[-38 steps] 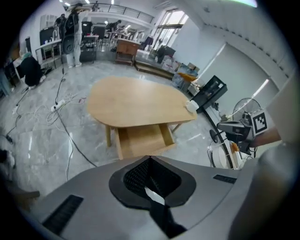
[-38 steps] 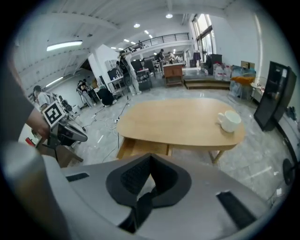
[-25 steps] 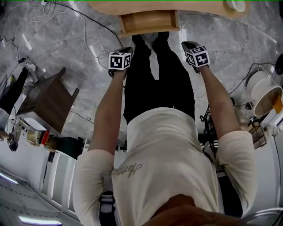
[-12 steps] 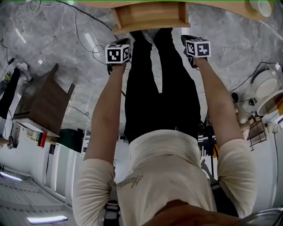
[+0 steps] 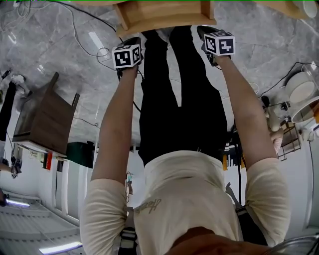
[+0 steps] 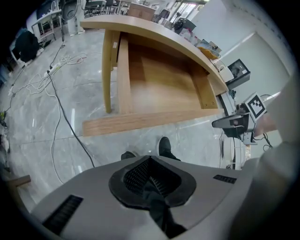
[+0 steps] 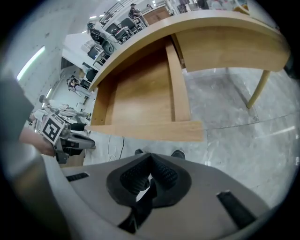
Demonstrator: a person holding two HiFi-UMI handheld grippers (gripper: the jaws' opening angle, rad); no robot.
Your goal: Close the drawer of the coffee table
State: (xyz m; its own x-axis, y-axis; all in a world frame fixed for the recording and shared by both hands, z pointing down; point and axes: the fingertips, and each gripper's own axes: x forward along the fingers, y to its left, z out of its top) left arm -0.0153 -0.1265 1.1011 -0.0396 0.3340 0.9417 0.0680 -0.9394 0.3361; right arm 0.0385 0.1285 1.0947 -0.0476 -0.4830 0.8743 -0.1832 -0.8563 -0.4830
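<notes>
The light wooden coffee table's drawer (image 5: 164,15) stands pulled out at the top of the head view. Its inside (image 6: 159,84) is bare and its front panel (image 6: 150,121) faces me. My left gripper (image 5: 131,43) hangs just short of the panel's left end, jaws shut on nothing. My right gripper (image 5: 204,32) is level with the panel's right end, also shut and holding nothing. In the right gripper view the drawer (image 7: 140,93) and its front panel (image 7: 150,130) lie a short way beyond the jaws. Neither gripper visibly touches the wood.
The curved table top (image 6: 154,35) overhangs the drawer, with a slim leg (image 7: 258,89) at the side. A dark wooden cabinet (image 5: 42,119) stands on the marble floor at the left and cables (image 5: 84,30) trail near the table. White round containers (image 5: 299,87) sit at the right.
Both grippers have moved forward toward the drawer's front panel, and the gap to it has shrunk. The drawer stays pulled out.
</notes>
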